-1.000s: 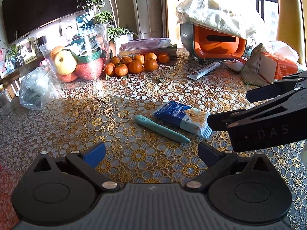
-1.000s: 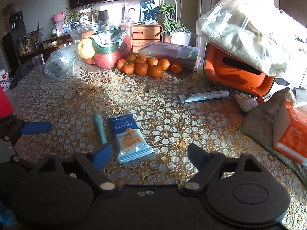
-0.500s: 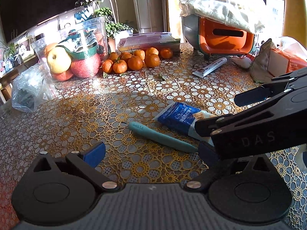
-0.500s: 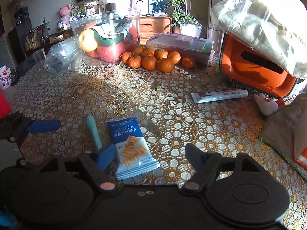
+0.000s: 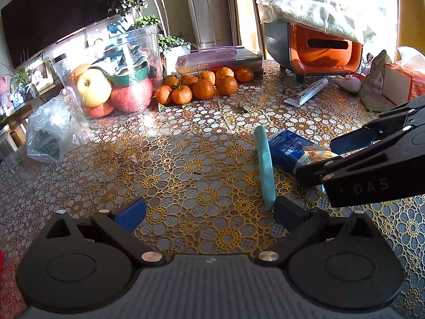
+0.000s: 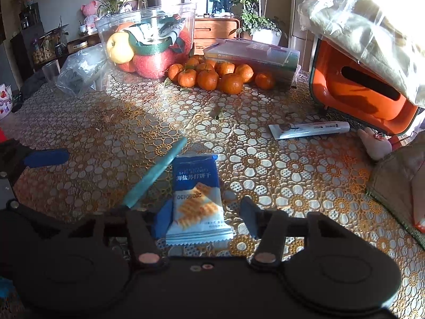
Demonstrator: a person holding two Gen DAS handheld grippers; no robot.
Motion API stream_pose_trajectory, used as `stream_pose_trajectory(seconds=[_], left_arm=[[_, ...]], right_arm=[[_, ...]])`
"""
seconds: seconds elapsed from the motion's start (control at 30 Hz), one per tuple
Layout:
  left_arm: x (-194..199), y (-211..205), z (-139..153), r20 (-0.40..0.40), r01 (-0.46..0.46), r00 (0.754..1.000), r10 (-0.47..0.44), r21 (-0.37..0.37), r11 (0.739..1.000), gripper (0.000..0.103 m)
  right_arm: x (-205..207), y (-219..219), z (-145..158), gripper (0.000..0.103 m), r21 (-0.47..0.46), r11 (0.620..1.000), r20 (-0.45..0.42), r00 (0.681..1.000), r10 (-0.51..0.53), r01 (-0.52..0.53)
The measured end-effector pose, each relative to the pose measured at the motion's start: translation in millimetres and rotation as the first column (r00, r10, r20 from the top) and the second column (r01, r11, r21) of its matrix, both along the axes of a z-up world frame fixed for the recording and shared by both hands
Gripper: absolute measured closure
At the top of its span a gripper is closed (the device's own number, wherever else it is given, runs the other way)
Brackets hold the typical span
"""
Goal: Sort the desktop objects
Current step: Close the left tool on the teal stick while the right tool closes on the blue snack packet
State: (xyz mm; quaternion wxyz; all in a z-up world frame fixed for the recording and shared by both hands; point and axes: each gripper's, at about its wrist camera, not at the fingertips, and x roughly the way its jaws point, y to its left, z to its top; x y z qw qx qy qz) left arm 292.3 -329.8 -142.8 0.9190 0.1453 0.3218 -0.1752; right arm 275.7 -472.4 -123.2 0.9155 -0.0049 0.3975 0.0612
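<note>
A teal pen (image 5: 264, 166) lies on the lace tablecloth beside a blue cracker packet (image 5: 294, 151). My left gripper (image 5: 209, 211) is open, low over the cloth, its right finger touching the pen's near end. My right gripper (image 6: 204, 219) is open with the cracker packet (image 6: 198, 199) lying between its fingers; the pen (image 6: 155, 174) lies just left of it. The right gripper also shows in the left wrist view (image 5: 372, 159), over the packet. A white tube (image 6: 309, 129) lies further back near the orange box.
A clear tub of apples (image 5: 114, 79), a pile of mandarins (image 5: 202, 85), a flat plastic case (image 5: 217, 57), an orange box (image 5: 324, 50) under a plastic-wrapped bundle, a plastic bag (image 5: 50, 130), a glass (image 5: 9, 150) and a tissue pack (image 5: 401, 85) ring the table.
Both grippers moved forward and down. The pen swung round to point away from the left gripper. The right gripper's fingers now straddle the cracker packet.
</note>
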Motion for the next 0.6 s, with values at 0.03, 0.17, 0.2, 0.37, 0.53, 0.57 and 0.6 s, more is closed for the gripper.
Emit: stream_pose_trajectory(seconds=[0.03,0.17,0.2,0.37,0.53,0.57,0.6], left_arm=[[1,-2,0,-0.003,0.006,1.000,-0.006,-0.003,1.000,0.001],[4,-7,-1,0.015,0.022,1.000,-0.022,0.005,1.000,0.003],[5,-8,0,0.012,0.029,1.000,-0.029,0.001,1.000,0.007],[5,-19,2,0.012,0.110,0.994,-0.110,-0.006,0.994,0.039],[11,-24,2,-0.016,0.159,0.987,-0.160,-0.037,0.987,0.056],[10,-25,2,-0.019,0.176,0.984,-0.177,-0.042,0.984,0.065],[9,-26,2,-0.017,0.189,0.982,-0.189,-0.042,0.981,0.072]], right_arm=[[0,1,0,0.048,-0.005,1.000,0.000,1.000,0.001,-0.001],[2,1,-1,0.051,-0.009,1.000,0.009,1.000,-0.003,0.003],[2,1,-1,0.052,-0.009,1.000,0.011,1.000,-0.007,0.007],[4,-2,0,0.059,-0.003,1.000,0.016,1.000,-0.012,0.012],[6,-7,0,0.064,0.031,0.999,0.017,1.000,-0.014,0.014],[6,-7,0,0.065,0.039,0.999,0.018,1.000,-0.012,0.011],[6,-7,0,0.065,0.041,0.999,0.019,1.000,-0.009,0.008]])
